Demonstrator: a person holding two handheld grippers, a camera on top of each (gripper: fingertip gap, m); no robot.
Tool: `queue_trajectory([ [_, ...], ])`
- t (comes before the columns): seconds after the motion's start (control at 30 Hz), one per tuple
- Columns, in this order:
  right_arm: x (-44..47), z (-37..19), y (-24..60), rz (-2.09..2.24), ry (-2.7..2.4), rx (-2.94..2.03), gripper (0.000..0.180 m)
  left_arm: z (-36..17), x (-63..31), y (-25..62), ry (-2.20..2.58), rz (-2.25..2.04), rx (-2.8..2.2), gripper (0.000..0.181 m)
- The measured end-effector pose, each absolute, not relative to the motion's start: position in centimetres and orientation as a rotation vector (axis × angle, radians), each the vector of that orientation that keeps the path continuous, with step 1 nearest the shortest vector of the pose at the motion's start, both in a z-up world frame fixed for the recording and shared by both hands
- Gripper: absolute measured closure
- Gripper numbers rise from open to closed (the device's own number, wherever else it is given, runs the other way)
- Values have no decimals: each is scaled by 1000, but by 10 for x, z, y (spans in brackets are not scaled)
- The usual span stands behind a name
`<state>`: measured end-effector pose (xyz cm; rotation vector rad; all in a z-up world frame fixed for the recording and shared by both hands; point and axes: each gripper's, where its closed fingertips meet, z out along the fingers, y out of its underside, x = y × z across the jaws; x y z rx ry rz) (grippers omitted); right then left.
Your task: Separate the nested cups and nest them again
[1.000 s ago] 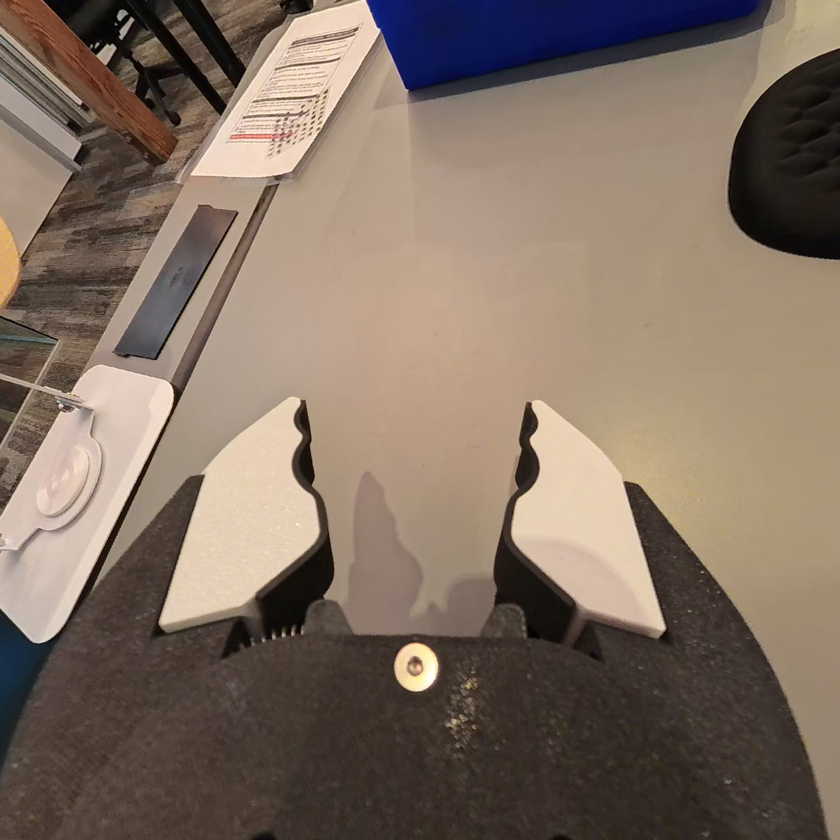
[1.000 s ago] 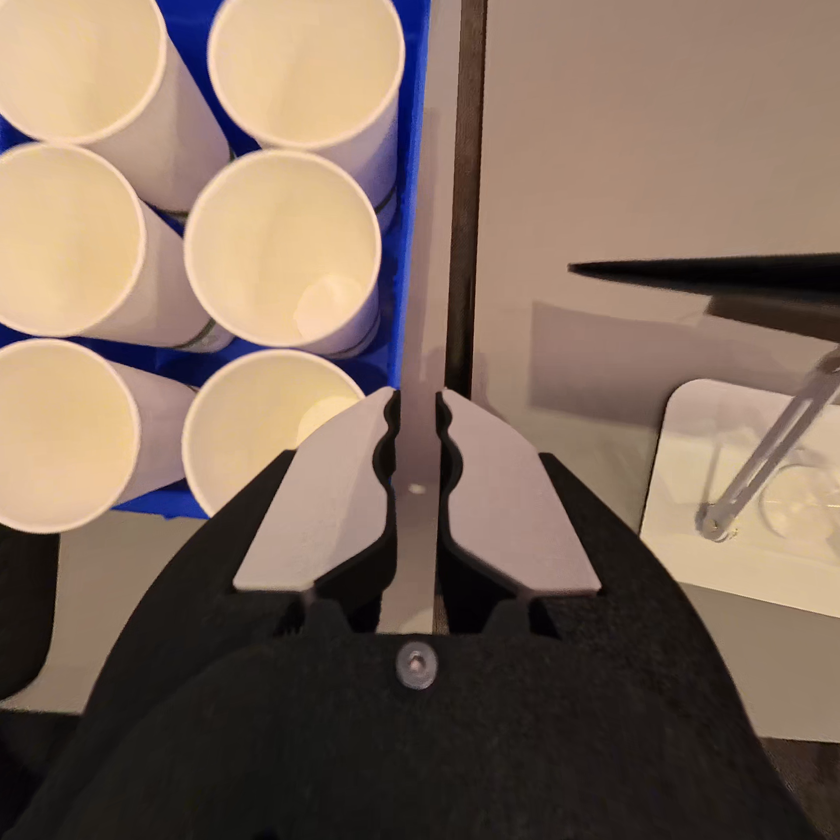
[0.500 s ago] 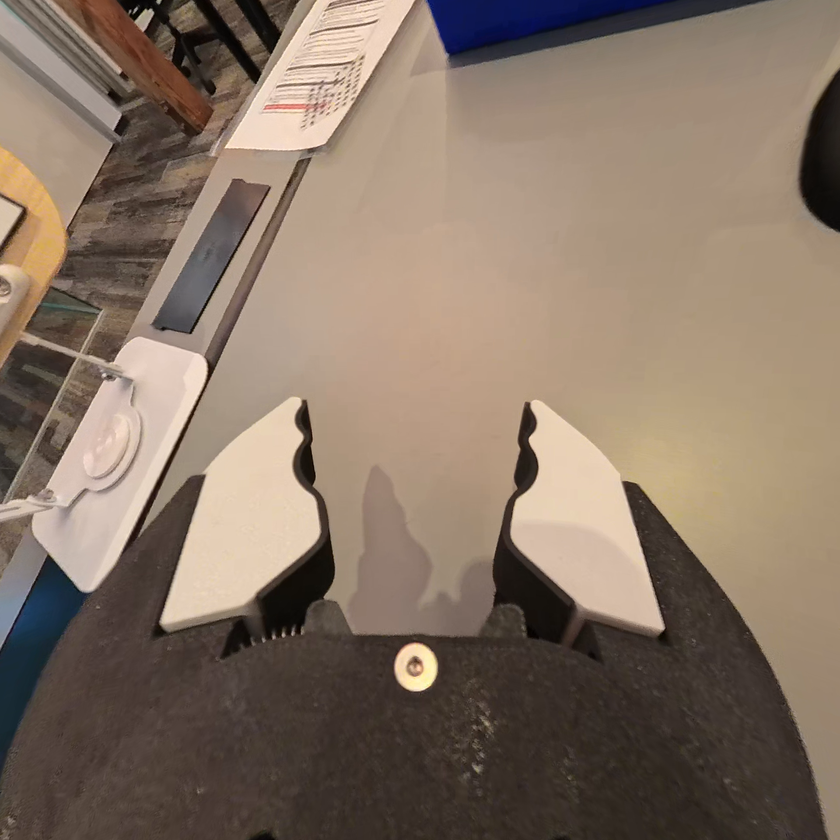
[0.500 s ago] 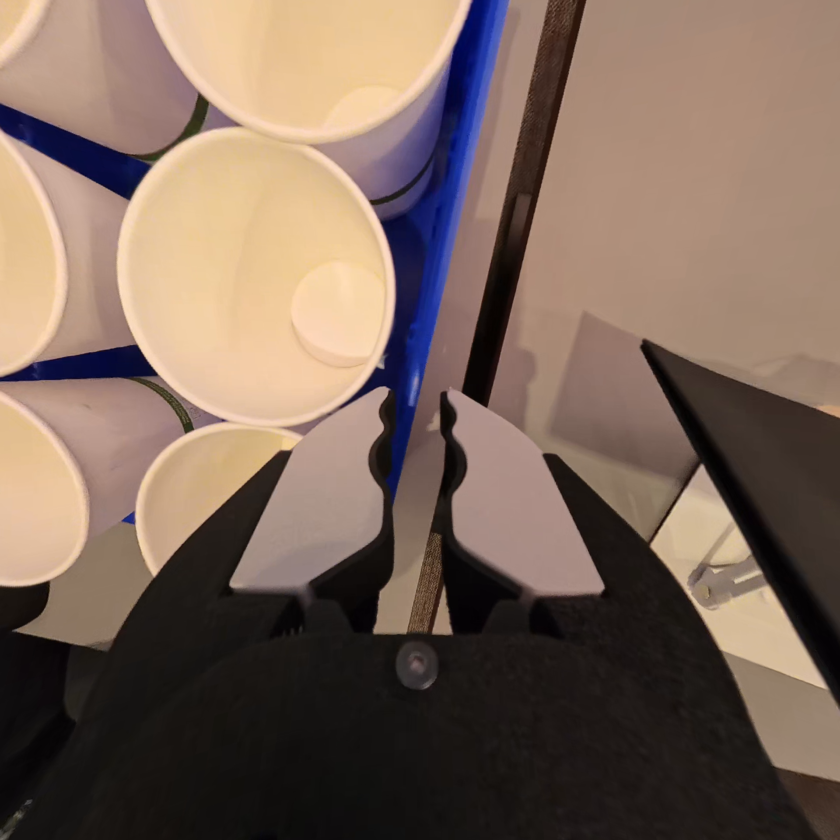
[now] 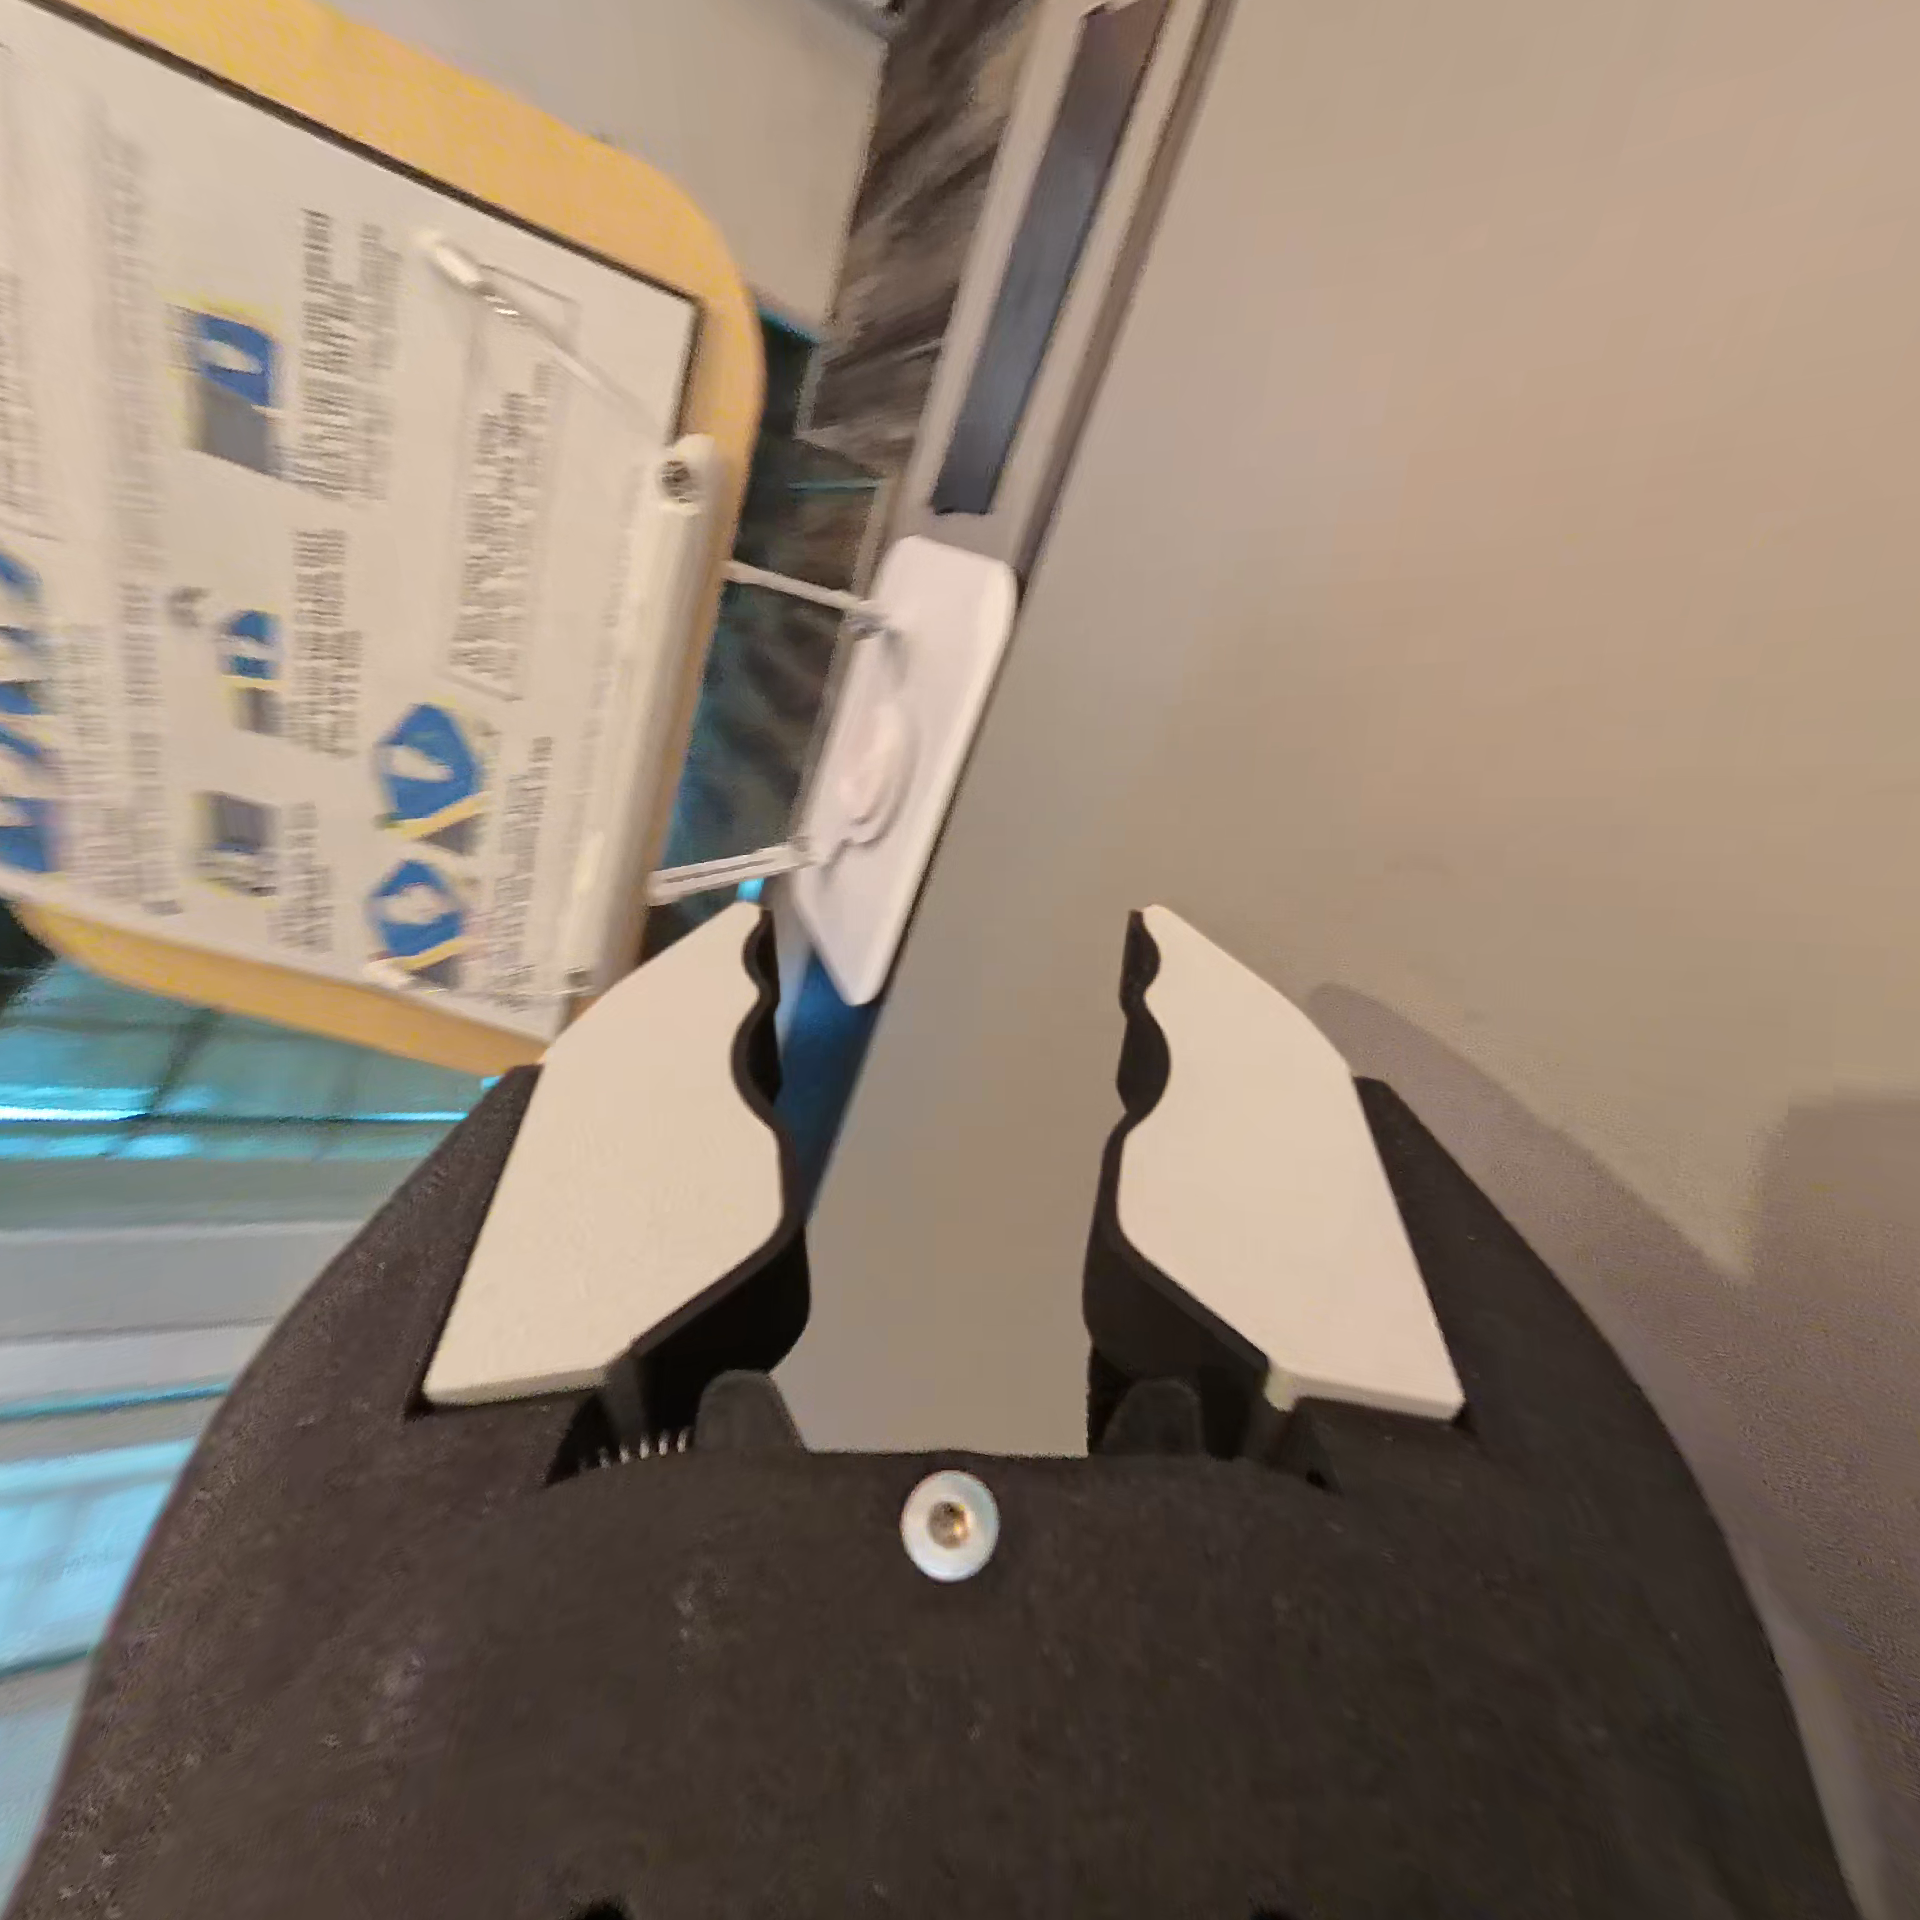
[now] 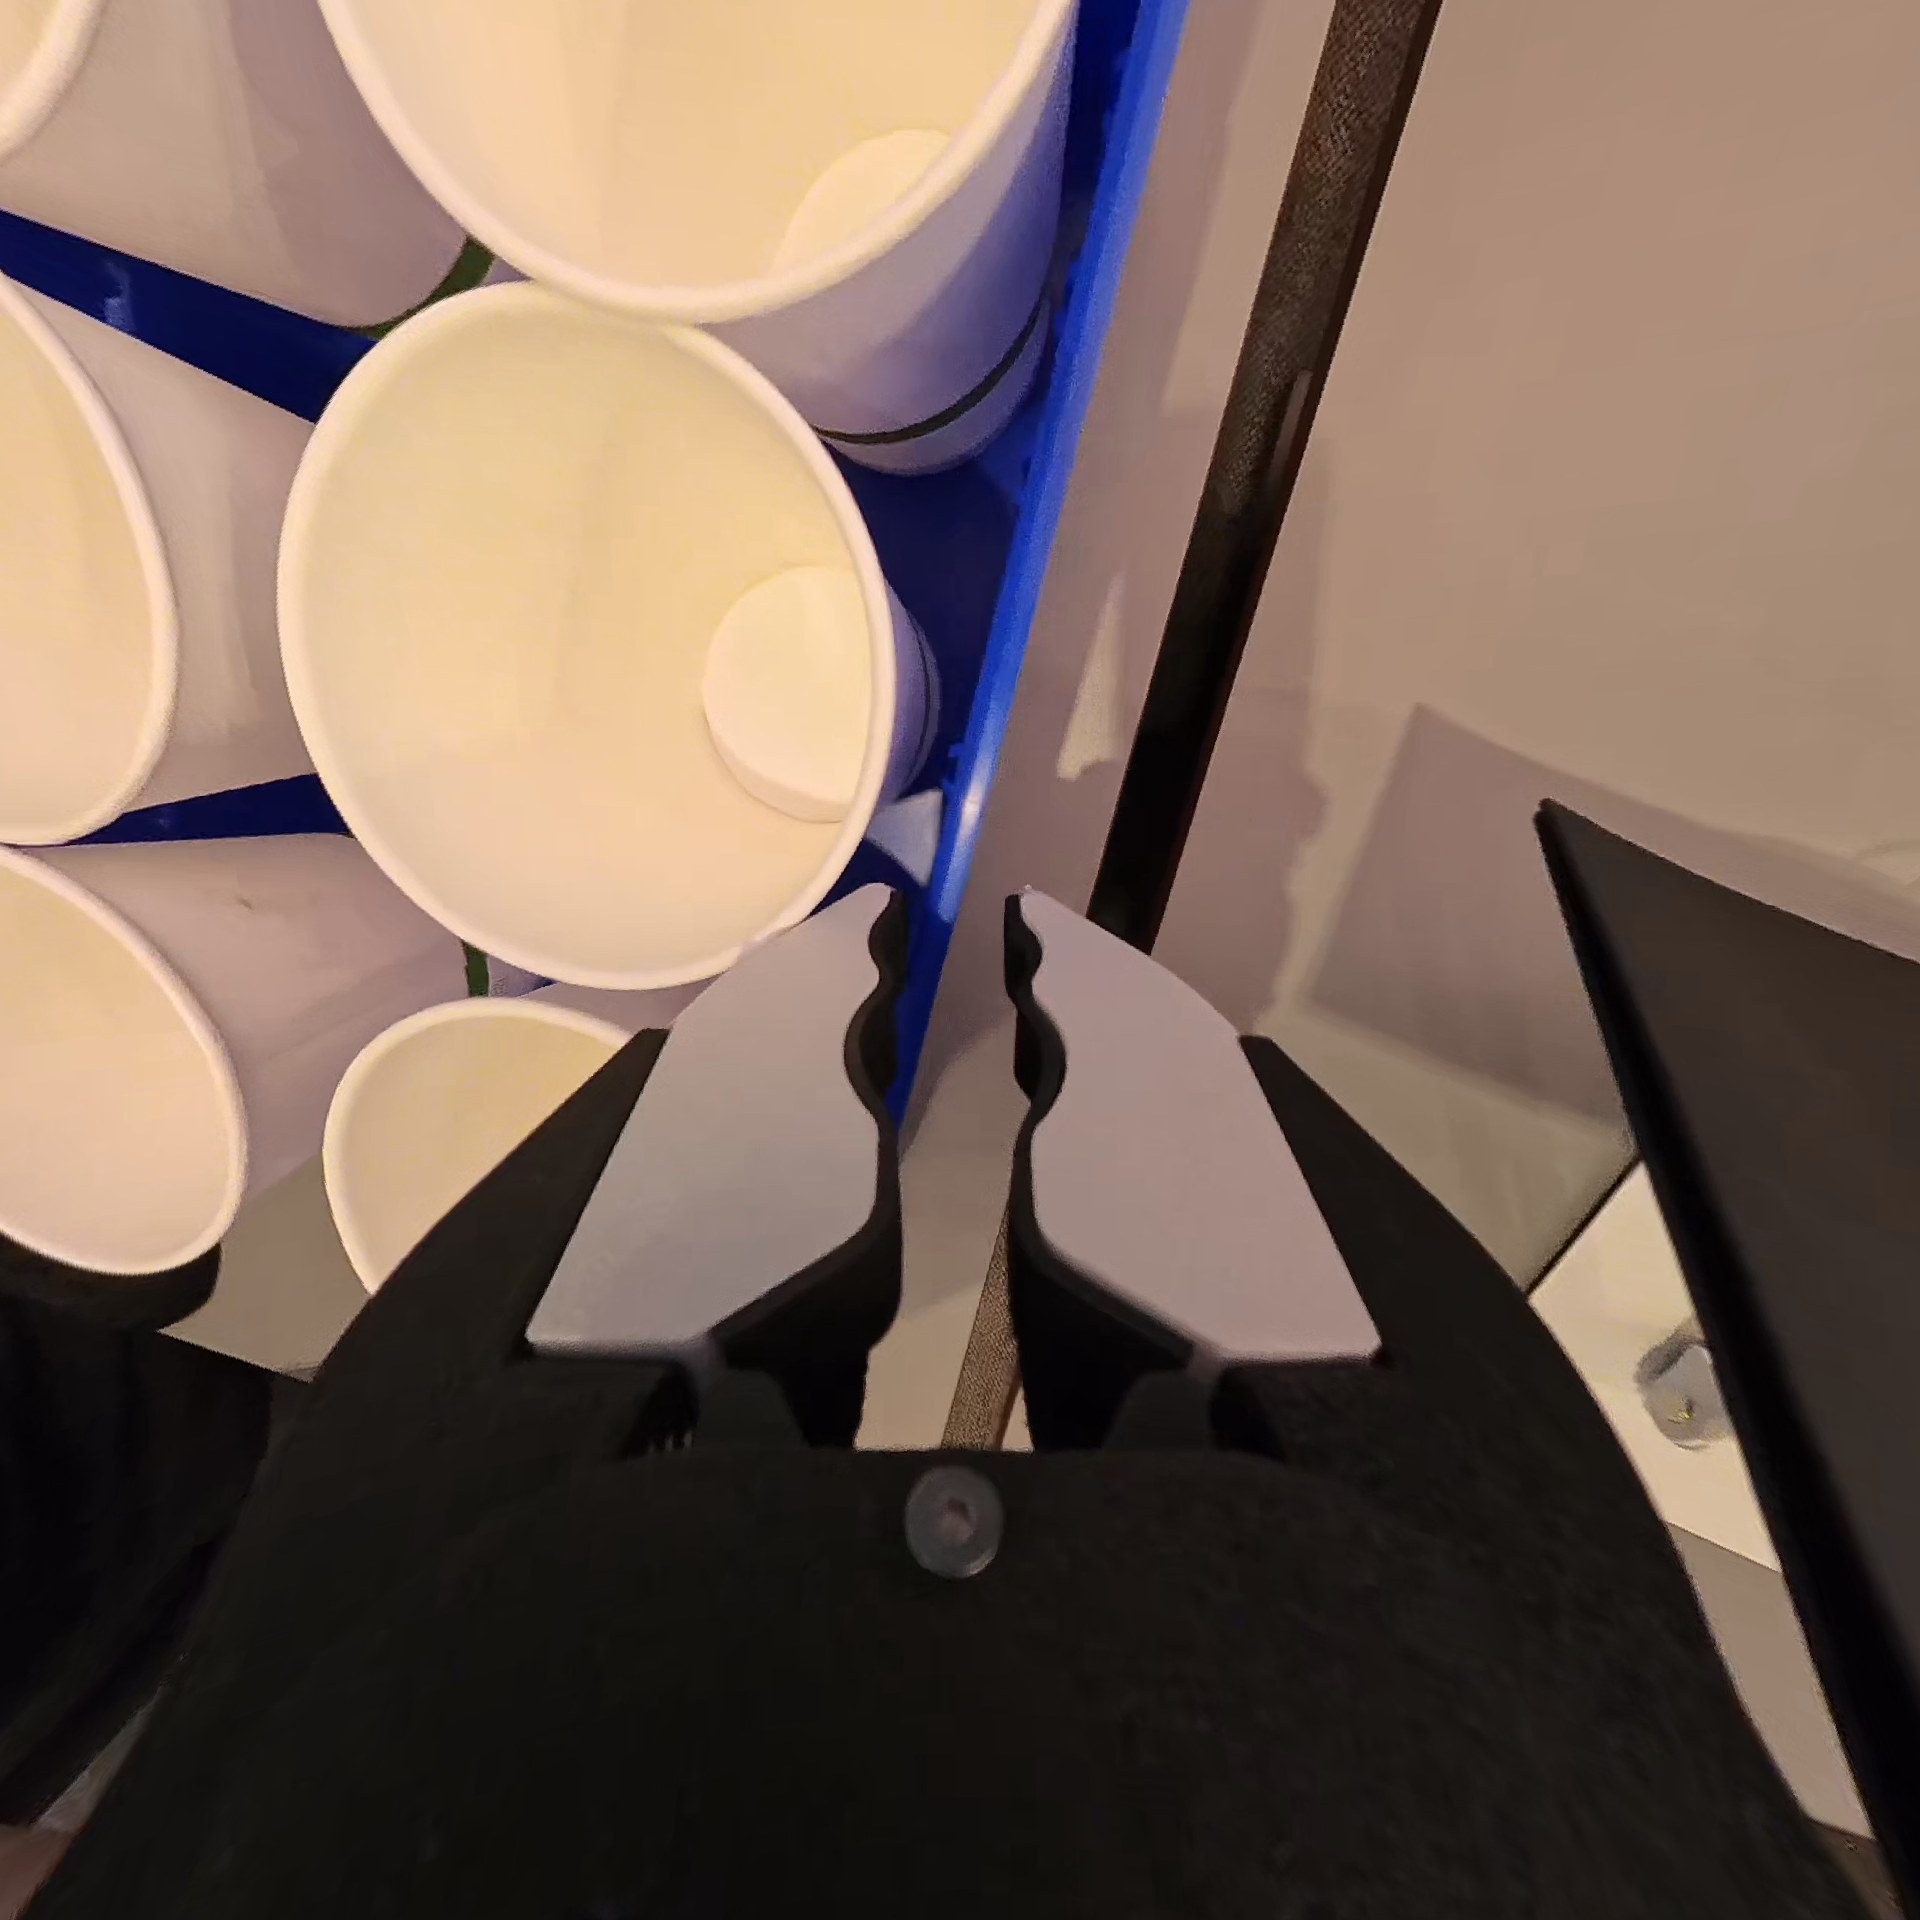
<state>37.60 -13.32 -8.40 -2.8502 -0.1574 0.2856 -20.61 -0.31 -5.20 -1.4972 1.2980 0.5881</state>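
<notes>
Several white paper cups stand in a blue bin [image 6: 1039, 582] at the left of the right wrist view. The nearest cup [image 6: 582, 644] lies just ahead of my right gripper's left fingertip. Another cup [image 6: 707, 135] is beyond it, and one [image 6: 457, 1122] sits partly under the left finger. My right gripper [image 6: 958, 899] hovers over the bin's right wall, its jaws a narrow gap apart and holding nothing. My left gripper [image 5: 948, 925] is open and empty over the left edge of the grey table [image 5: 1455, 623]. No cups show in the left wrist view.
A white stand base [image 5: 914, 727] with clear rods holds a printed sign on an orange-edged board [image 5: 312, 520] beside the table's left edge. A black strip [image 5: 1039, 312] lies along that edge. A black panel [image 6: 1766, 1195] rises at the right, and a dark seam [image 6: 1247, 520] runs beside the bin.
My left gripper has swung left toward the table's edge and its jaws have narrowed; the blue bin has left its view. My right gripper has moved in closer to the cups, its jaws parting slightly.
</notes>
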Motion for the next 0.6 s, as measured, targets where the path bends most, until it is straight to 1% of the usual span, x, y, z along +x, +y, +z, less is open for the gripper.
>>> queue_trajectory([
  [0.13,375,-84,-134,315,-164,-2824,163,-33,-217,0,1238,807,-1391,119],
  [0.33,374,-81,-138,335,-145,-2824,163,-34,-220,-1,1250,845,-1390,118],
  [0.47,375,-69,-136,310,-123,-2774,164,-63,-208,-10,1328,574,-1562,118],
  [0.6,378,-58,-139,255,-121,-2762,164,-81,-188,-37,1374,117,-1786,113],
])
